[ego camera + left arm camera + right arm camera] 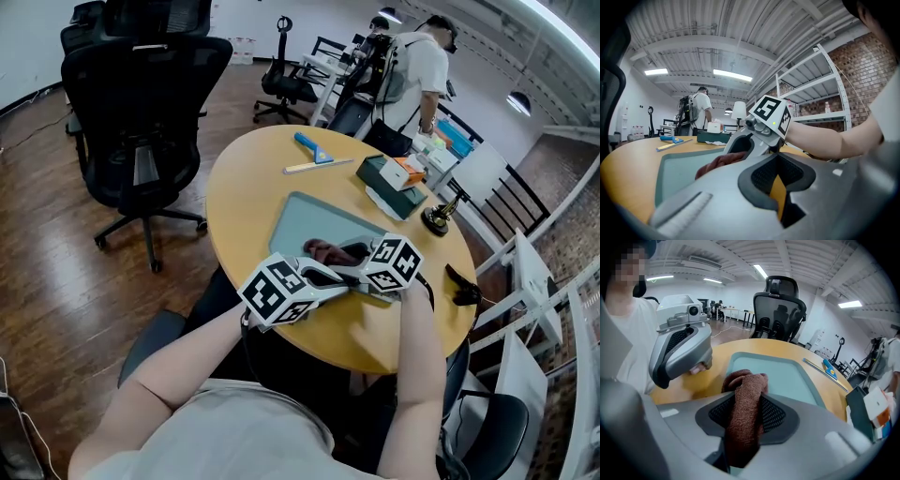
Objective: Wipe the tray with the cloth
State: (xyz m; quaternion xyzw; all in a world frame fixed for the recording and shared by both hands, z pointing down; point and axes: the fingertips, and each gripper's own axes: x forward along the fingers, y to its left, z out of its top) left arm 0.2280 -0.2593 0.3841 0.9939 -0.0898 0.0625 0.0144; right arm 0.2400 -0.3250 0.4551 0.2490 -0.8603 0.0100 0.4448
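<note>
A grey-green tray (pixel 305 217) lies on the round wooden table (pixel 244 206). A brown cloth (pixel 328 251) rests bunched on the tray's near part. My right gripper (pixel 354 255) reaches in from the right and is shut on that cloth (pixel 747 390), which hangs out between its dark pads (pixel 745 420) over the tray (pixel 787 376). My left gripper (pixel 339 281) sits level at the tray's near corner, beside the cloth (pixel 719 164). Its jaws (pixel 780 187) stand a narrow gap apart, with bare table showing through and nothing between them.
Beyond the tray lie a blue squeegee (pixel 314 148) and a pale strip (pixel 319 166). A dark box with cartons (pixel 394 183) and a small dark ornament (pixel 438 217) stand at the right. A black office chair (pixel 141 122) stands left, and a person (pixel 417 75) stands behind.
</note>
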